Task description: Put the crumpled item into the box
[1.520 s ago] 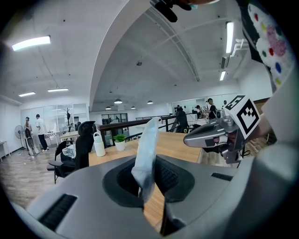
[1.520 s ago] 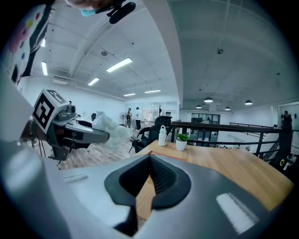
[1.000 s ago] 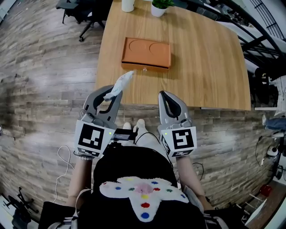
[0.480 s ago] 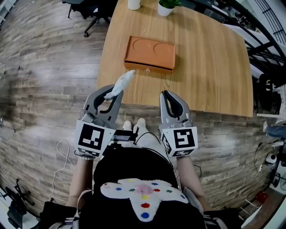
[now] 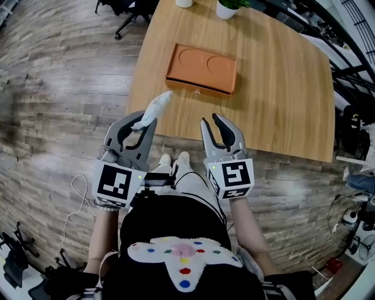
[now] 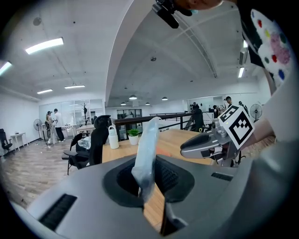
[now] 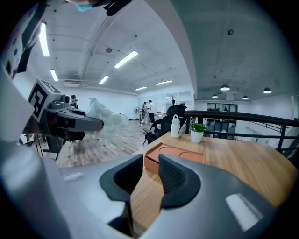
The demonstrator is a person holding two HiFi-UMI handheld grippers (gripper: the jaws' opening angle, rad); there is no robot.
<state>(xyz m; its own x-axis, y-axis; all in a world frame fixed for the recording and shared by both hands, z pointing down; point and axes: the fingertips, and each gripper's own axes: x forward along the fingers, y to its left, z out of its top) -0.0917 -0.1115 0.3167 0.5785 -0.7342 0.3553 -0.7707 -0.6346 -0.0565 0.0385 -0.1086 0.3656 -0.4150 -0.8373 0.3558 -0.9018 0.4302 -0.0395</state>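
Observation:
My left gripper (image 5: 139, 120) is shut on a crumpled white item (image 5: 152, 109) that sticks up out of its tips, just short of the table's near edge. In the left gripper view the crumpled item (image 6: 146, 154) stands pinched between the dark pads. The orange-brown box (image 5: 202, 69), closed with two round dents in its lid, lies on the wooden table (image 5: 281, 88) ahead of both grippers. My right gripper (image 5: 211, 121) hangs beside the left one, open by a narrow gap and empty. Past its jaws in the right gripper view lies the box (image 7: 174, 156).
A potted plant (image 5: 227, 7) and a white bottle (image 5: 184, 2) stand at the table's far edge. An office chair (image 5: 126, 9) sits on the plank floor at the far left corner. People stand far off in the room behind.
The right gripper's jaws have parted slightly. Both grippers have come a little nearer to the table's edge. The left gripper still holds the crumpled item.

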